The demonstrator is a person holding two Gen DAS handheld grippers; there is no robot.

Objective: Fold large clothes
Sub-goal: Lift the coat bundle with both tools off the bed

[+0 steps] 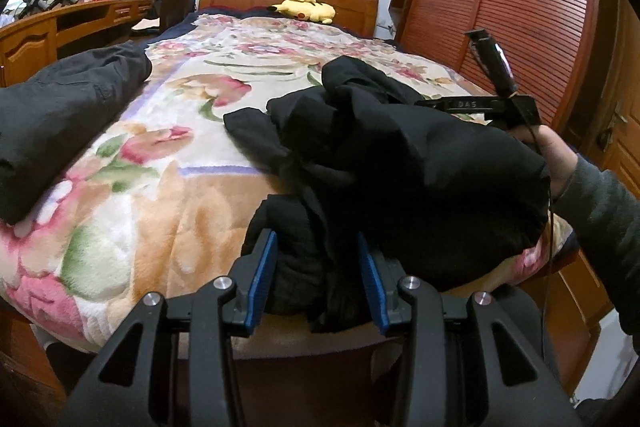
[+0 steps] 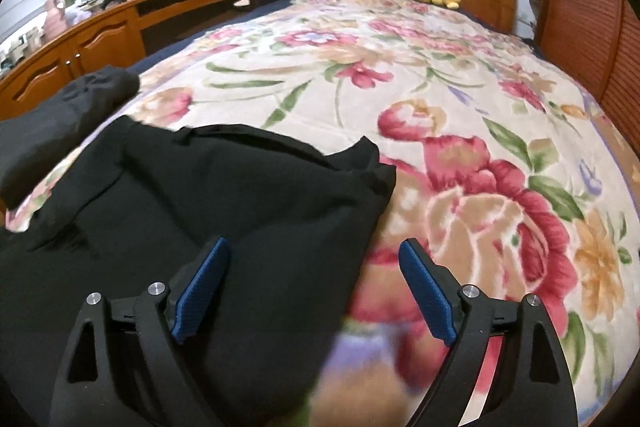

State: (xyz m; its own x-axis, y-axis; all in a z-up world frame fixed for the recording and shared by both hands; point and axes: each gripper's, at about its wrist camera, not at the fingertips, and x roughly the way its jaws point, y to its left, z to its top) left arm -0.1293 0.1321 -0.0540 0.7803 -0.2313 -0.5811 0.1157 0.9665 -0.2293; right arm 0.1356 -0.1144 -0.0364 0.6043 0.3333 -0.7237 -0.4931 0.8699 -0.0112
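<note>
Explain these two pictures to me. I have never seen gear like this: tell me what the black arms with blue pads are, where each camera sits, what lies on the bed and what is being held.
A person holds a hand-operated gripper in each hand; each carries a camera looking along its two blue-padded fingers. The left camera shows the left gripper with a bunched black garment between its pads; whether they press on it I cannot tell. The right gripper is open and empty above the garment's edge. On the floral blanket also lie a dark grey garment and a yellow plush toy by the headboard.
</note>
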